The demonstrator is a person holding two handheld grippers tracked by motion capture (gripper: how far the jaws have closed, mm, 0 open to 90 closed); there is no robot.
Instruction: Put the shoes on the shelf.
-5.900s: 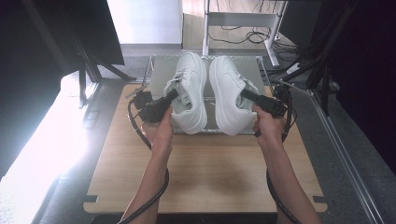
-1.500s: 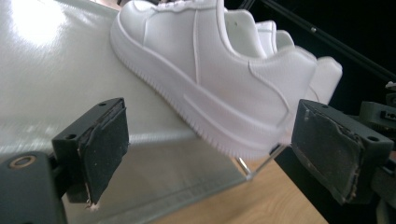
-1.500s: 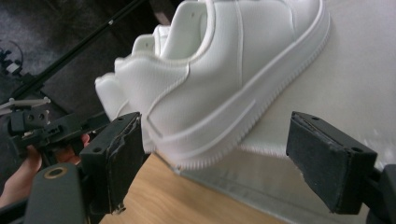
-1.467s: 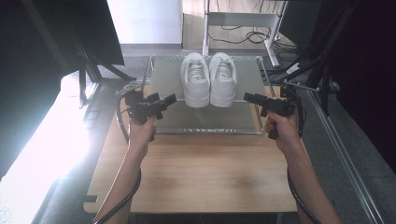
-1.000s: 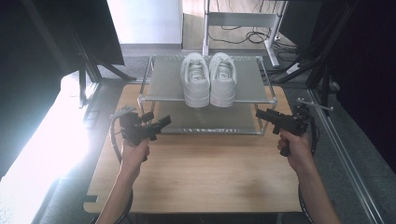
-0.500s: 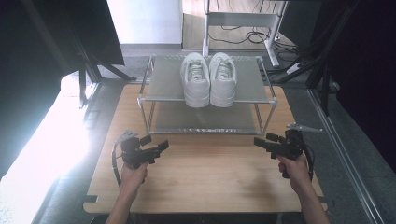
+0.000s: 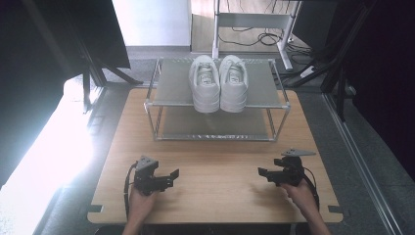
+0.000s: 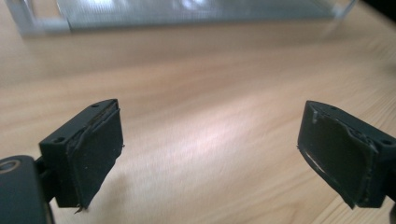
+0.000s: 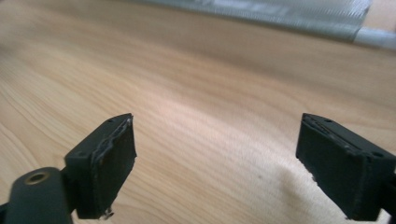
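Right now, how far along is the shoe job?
Placing looks done: both white sneakers sit side by side on the top shelf of the metal rack. Nothing in hand: left gripper and right gripper are open and empty, low over the wooden table. Nothing visibly left.

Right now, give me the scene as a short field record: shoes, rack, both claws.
shoes: pair of white lace-up sneakers, side by side, upright, toes toward the person
rack: two-tier metal shelf rack; sneakers on top tier, lower tier bare
surface: light wooden table
left claw: open, nothing between jaws, low over the table near its front edge
right claw: open, nothing between jaws, jaws just opened further
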